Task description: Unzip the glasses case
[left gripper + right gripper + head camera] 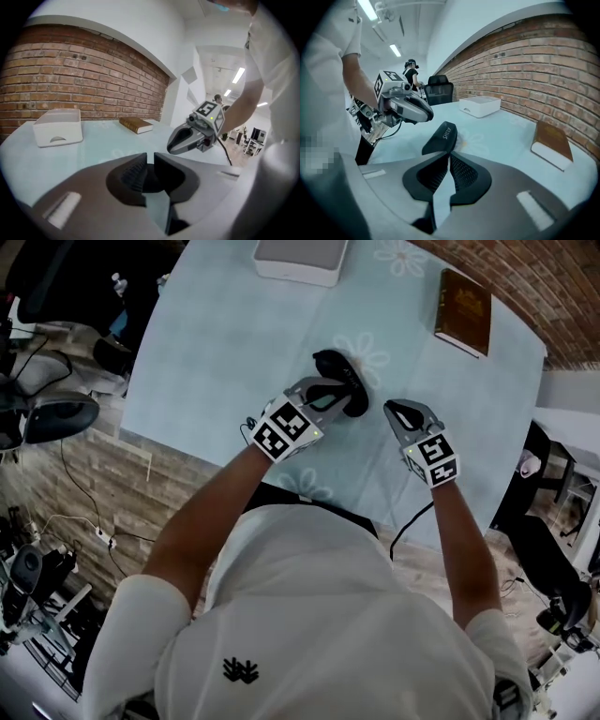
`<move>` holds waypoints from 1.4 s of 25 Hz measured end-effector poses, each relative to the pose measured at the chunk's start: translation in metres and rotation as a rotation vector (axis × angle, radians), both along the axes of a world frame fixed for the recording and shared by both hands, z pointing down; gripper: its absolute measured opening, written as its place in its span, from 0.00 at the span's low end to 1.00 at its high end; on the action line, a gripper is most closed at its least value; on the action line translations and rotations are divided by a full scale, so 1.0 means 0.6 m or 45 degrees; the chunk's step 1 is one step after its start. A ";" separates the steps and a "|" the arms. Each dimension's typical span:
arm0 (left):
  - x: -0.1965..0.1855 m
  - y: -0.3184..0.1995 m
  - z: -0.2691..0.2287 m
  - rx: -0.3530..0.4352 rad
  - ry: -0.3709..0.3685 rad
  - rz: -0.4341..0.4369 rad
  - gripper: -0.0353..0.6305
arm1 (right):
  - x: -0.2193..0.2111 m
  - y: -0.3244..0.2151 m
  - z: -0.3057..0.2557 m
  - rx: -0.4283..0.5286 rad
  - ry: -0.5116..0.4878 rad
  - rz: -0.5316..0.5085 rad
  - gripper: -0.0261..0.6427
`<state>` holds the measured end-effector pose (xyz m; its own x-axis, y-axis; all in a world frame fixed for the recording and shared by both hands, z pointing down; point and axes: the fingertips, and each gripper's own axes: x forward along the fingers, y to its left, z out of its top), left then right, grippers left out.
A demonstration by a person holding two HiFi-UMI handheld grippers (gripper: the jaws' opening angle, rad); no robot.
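Near the middle of the bench (234, 362), which is covered in a pale blue cloth with a flower print, lies the black glasses case (336, 367). Its zip cannot be made out in any view.

The left gripper (336, 393) reaches over the near end of the case in the head view. Seen from the right gripper view, its tips are just above and to the left of the case's raised end, and no contact shows. Its jaws are drawn almost together, leaving a narrow slit at the tips. Nothing is clearly caught between them. A dark patch shows behind the slit, but I cannot tell what it is.

The right gripper (394, 412) is just to the right of the case and apart from it. In its own view its jaws meet at the tips and are empty, with bare cloth showing through the gap lower down. The case sits straight ahead of them, with pale lettering on its end.

Each gripper carries a marker cube (286, 432) near the person's hand.

At the bench's far edge is a white box (298, 259). A brown book (462, 312) lies flat towards the far right, well apart from the case. A brick wall (534, 61) runs behind the bench.
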<state>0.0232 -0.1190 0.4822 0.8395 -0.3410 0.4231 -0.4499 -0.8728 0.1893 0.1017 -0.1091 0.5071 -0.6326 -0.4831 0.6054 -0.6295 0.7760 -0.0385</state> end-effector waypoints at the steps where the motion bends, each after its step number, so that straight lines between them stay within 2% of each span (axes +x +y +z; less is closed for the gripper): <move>1: -0.002 0.007 -0.005 0.000 0.001 -0.014 0.14 | 0.002 0.017 -0.005 -0.005 -0.026 0.018 0.06; 8: -0.022 0.081 -0.040 -0.014 0.019 -0.092 0.14 | 0.010 0.112 -0.044 -0.028 -0.190 0.130 0.05; 14: -0.043 0.155 -0.053 -0.120 0.101 -0.196 0.14 | 0.016 0.184 -0.061 -0.037 -0.217 0.135 0.05; 18: -0.051 0.183 -0.055 -0.136 0.077 -0.213 0.14 | 0.017 0.217 -0.074 -0.037 -0.226 0.128 0.05; 35: -0.053 0.214 -0.073 -0.119 0.058 -0.271 0.14 | 0.011 0.237 -0.095 0.007 -0.245 0.053 0.04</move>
